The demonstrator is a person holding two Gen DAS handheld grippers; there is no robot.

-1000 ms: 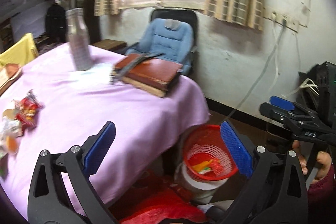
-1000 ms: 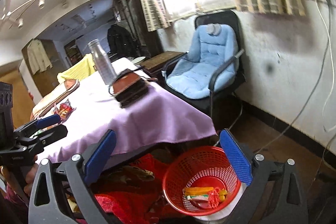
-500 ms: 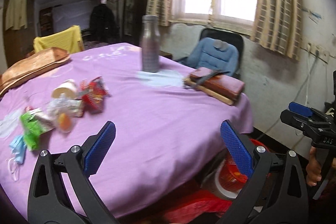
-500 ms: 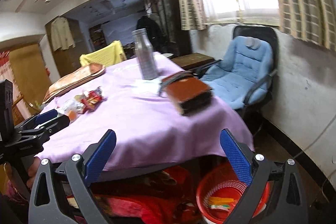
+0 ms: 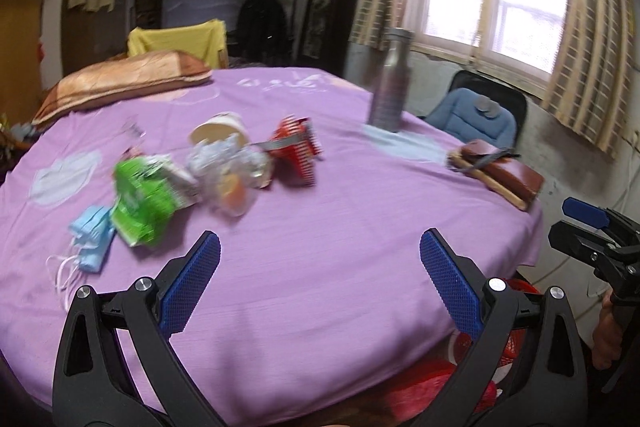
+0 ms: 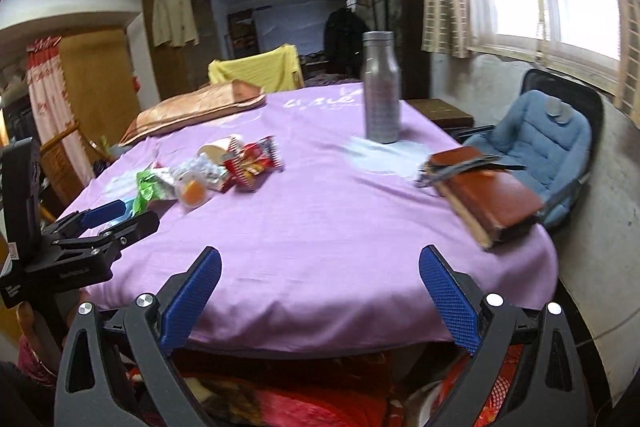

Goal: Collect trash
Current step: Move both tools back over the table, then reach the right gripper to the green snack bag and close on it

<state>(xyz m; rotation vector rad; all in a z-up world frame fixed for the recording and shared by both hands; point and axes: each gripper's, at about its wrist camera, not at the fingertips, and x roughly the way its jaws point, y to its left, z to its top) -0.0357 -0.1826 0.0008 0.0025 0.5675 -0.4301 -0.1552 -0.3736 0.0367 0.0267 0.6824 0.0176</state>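
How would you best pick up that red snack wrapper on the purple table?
Pinch the red snack wrapper across its crumpled free right edge, coming from above with the left gripper; it lies flat, and its left side is crowded by the other trash.

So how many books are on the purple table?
2, stacked: a brown book lies on another book at the table's right edge, near the blue chair.

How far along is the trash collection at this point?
Early stage. The red mesh basket beside the table shows only in part, so its contents can't be judged. In hand: nothing; left gripper and right gripper are both open and empty. Left to collect on the purple tablecloth: green wrapper, red snack packet, paper cup, crinkled clear wrapper, blue face masks.
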